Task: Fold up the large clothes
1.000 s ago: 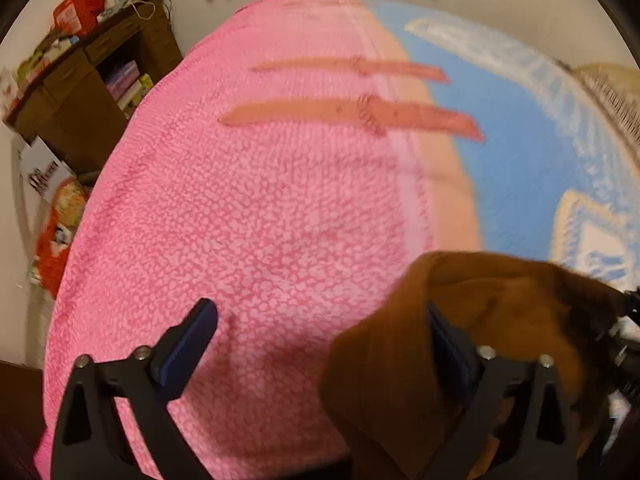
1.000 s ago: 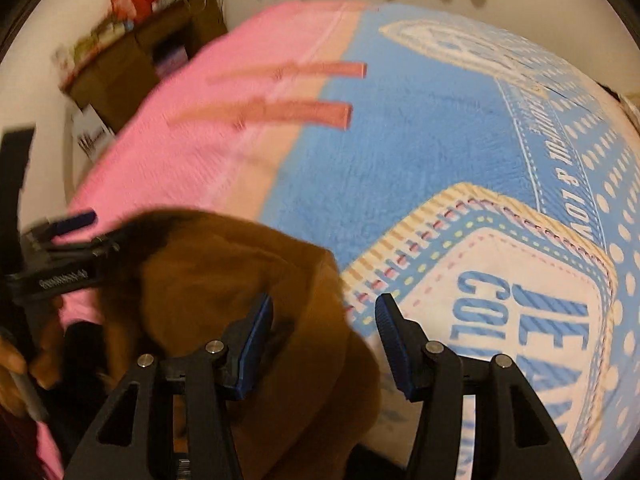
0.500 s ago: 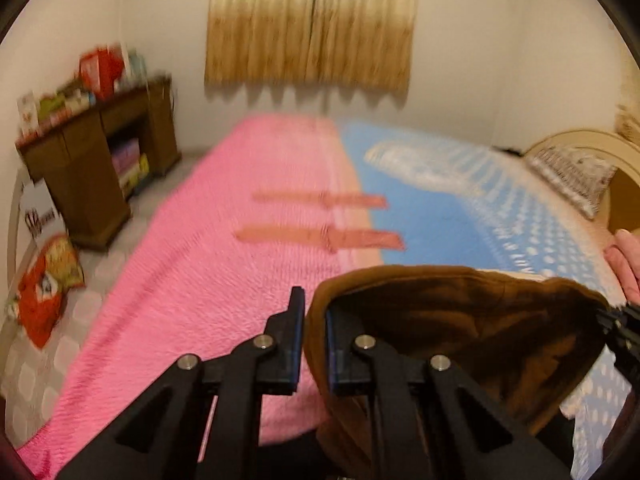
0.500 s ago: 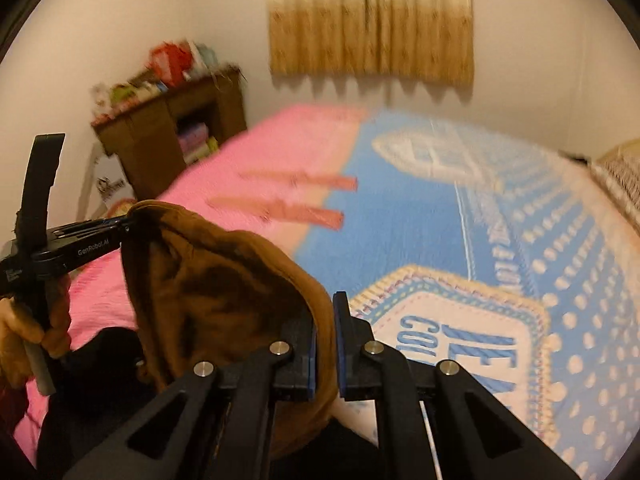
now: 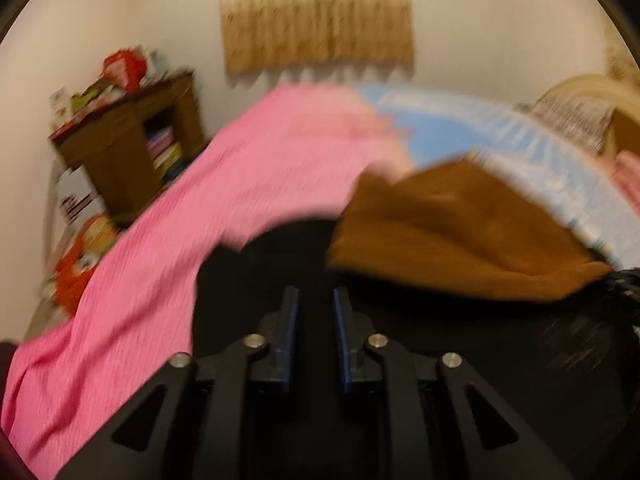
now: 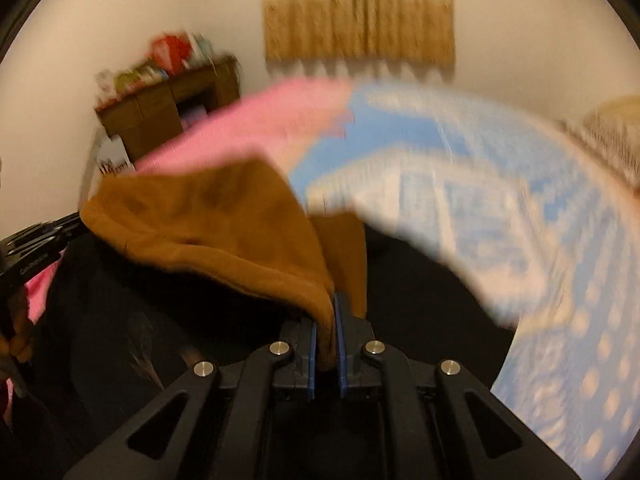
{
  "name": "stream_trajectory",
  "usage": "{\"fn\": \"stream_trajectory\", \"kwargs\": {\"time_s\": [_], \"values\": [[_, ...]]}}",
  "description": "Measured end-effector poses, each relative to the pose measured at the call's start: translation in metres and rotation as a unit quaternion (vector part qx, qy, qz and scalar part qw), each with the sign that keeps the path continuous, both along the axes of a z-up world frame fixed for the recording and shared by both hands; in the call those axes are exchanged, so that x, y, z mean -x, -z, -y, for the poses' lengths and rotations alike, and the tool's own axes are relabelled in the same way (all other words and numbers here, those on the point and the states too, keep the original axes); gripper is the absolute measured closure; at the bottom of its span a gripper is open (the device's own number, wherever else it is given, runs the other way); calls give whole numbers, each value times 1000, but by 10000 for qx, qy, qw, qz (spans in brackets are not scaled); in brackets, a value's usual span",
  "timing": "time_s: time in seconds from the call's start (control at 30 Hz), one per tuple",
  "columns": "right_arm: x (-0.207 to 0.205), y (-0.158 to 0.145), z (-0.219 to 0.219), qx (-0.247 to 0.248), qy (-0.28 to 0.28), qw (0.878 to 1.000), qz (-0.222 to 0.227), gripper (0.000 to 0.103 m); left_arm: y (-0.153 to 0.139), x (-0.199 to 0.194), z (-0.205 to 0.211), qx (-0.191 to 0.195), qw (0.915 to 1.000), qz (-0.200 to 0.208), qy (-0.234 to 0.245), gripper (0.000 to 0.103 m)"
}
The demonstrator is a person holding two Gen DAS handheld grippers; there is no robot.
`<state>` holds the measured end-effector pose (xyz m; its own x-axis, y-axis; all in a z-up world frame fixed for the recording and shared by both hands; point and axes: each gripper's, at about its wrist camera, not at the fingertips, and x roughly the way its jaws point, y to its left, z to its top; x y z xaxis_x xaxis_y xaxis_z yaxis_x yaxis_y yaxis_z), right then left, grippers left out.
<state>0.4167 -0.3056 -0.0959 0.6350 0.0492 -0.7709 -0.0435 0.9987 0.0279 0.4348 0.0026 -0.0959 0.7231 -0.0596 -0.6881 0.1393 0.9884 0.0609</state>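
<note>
Bed [image 5: 224, 184] under pink and blue covers. Brown garment [image 6: 208, 224] bunched, lifted above bed, blurred. Right hand-held gripper [image 6: 326, 336] pinching garment edge. Left hand-held gripper [image 5: 314, 320] jaws just parting, slightly spread, nothing between.

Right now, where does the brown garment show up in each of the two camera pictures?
Left wrist view: the brown garment lies right of centre, beyond the left gripper.
Right wrist view: it spreads left of centre, one edge pinched in the right gripper.
Shared landmark: the curtain, top centre.
</note>
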Motion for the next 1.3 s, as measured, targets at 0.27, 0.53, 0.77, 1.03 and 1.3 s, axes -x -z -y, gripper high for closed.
{"fn": "stream_trajectory", "kwargs": {"time_s": [0.27, 0.53, 0.77, 1.03, 1.3], "values": [[39, -20, 22, -413, -72, 9991, -59, 50, -43, 7, -44, 517, 9969, 498, -329, 40], [12, -86, 25, -1179, 229, 9870, 1068, 64, -71, -52, 9, 595, 9946, 847, -83, 30], [-69, -19, -25, -1322, -181, 9905, 343, 64, 21, -70, 17, 415, 9951, -355, -827, 32], [-84, 16, -41, -932, -587, 9939, 26, 60, 40, -63, 9, 471, 9938, -261, -974, 30], [-52, 7, -5, -114, -90, 9998, 143, 60, 42, -56, 16, 397, 9944, -187, -965, 29]]}}
